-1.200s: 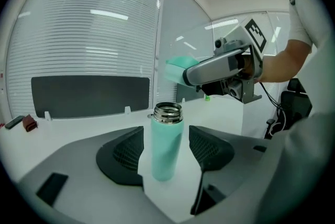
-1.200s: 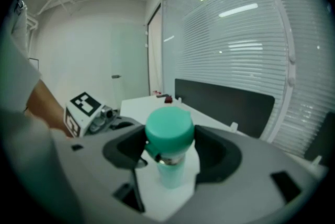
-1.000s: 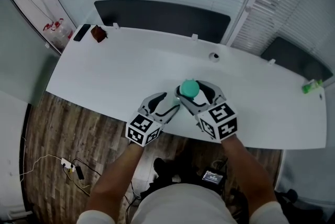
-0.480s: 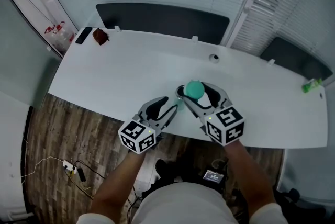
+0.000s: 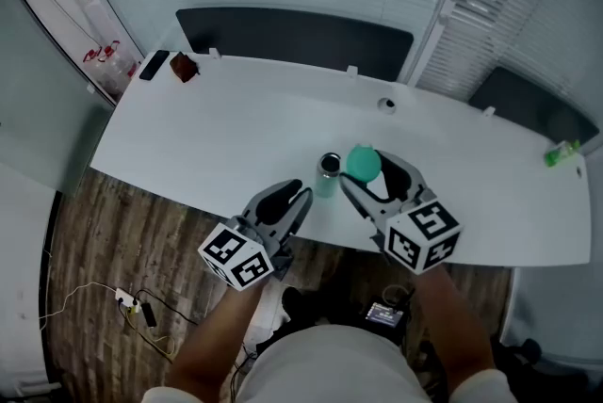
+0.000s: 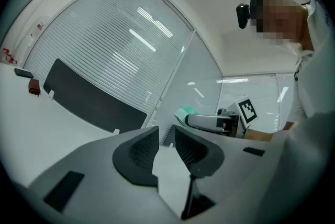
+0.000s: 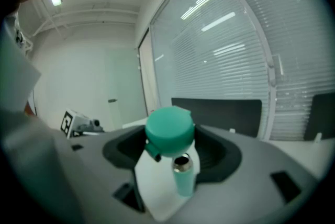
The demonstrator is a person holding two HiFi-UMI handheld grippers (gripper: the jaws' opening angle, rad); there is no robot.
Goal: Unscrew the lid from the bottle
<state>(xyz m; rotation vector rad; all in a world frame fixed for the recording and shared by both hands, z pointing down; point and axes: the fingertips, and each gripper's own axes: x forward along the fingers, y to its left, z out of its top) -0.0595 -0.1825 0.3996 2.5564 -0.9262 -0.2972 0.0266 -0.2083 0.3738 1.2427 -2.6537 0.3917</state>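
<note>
A small teal bottle (image 5: 327,177) stands upright on the white table (image 5: 217,137), its mouth uncovered. My right gripper (image 5: 368,168) is shut on the round green lid (image 5: 363,163), held just right of the bottle and above the table. In the right gripper view the lid (image 7: 169,129) sits between the pads, with the bottle (image 7: 183,178) beyond and lower. My left gripper (image 5: 293,197) is off the bottle, to its left and nearer me. Its jaws are closing, and in the left gripper view the left gripper (image 6: 166,145) has nothing between its fingers.
The table's front edge runs just under both grippers. A dark red object (image 5: 183,67) and a black device (image 5: 155,64) lie at the far left corner. A cable grommet (image 5: 386,104) is behind the bottle; a green item (image 5: 563,154) lies far right. Dark panels stand behind.
The lid has come off the bottle and moved right in my right gripper. My left gripper let go of the bottle, drew back toward me, and its jaws narrowed.
</note>
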